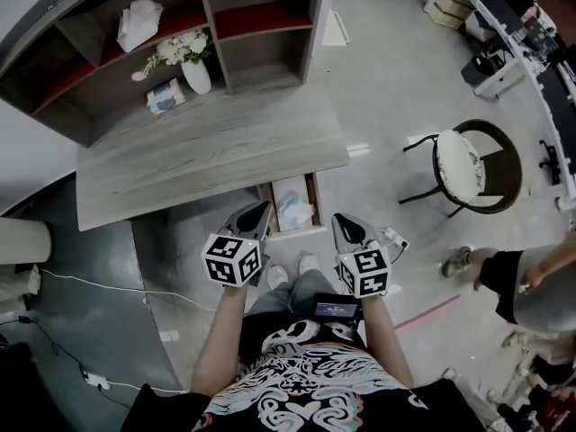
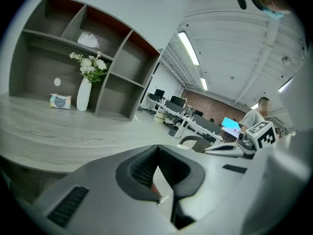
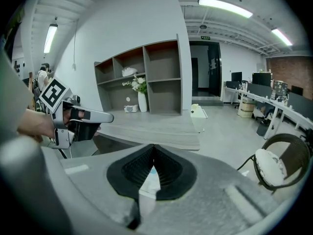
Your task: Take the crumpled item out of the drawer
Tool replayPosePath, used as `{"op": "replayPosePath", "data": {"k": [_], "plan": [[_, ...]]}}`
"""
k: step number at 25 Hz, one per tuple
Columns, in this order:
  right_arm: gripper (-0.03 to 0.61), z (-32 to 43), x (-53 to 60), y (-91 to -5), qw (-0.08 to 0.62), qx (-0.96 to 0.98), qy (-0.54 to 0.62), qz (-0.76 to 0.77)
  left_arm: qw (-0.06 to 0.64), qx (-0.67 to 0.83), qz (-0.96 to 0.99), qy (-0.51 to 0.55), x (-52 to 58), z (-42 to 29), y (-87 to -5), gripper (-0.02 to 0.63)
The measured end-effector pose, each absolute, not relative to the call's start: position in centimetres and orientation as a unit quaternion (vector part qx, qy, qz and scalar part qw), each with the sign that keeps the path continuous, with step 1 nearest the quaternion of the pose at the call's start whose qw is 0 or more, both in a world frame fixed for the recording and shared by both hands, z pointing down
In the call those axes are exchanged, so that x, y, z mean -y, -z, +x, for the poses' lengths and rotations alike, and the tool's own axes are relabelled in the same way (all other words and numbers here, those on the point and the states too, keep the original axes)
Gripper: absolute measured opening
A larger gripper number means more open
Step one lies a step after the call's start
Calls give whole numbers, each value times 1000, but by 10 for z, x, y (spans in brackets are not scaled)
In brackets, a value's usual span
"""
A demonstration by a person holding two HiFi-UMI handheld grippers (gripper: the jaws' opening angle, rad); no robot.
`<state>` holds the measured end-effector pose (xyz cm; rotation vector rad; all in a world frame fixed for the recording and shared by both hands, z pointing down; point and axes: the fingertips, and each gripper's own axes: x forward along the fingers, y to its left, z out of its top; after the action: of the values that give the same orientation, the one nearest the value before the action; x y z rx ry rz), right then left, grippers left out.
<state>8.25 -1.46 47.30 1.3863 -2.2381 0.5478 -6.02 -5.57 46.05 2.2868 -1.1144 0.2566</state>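
Note:
Under the grey desk's front edge a drawer (image 1: 313, 202) stands pulled out. A crumpled white and pale-blue item (image 1: 293, 211) lies inside it. My left gripper (image 1: 259, 211) hovers at the drawer's left side, jaws shut and holding nothing. My right gripper (image 1: 342, 222) hangs just right of the drawer, also shut and empty. In the left gripper view the left gripper (image 2: 157, 149) has its tips meeting, and the right gripper (image 2: 243, 145) shows beyond. In the right gripper view the right gripper (image 3: 154, 149) has its tips together, with the left gripper (image 3: 73, 117) at the left.
The grey desk (image 1: 207, 147) has a shelf unit behind it with a white vase of flowers (image 1: 193, 72) and a tissue pack (image 1: 165, 95). A round chair (image 1: 468, 165) stands at the right, a person (image 1: 531, 282) beyond it. Cables (image 1: 81, 286) run over the floor at the left.

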Motion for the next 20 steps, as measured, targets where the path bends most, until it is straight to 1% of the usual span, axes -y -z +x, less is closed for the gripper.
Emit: {"op": "replayPosePath", "data": {"k": [12,20], "plan": [[5,69,33,-499,249,823,-223,459,307,429,842,-114,72,-63,-477,0],[6,61,45,-533,273,823,-238,438,330,421,833,-143,76,-63,-517,0]]}}
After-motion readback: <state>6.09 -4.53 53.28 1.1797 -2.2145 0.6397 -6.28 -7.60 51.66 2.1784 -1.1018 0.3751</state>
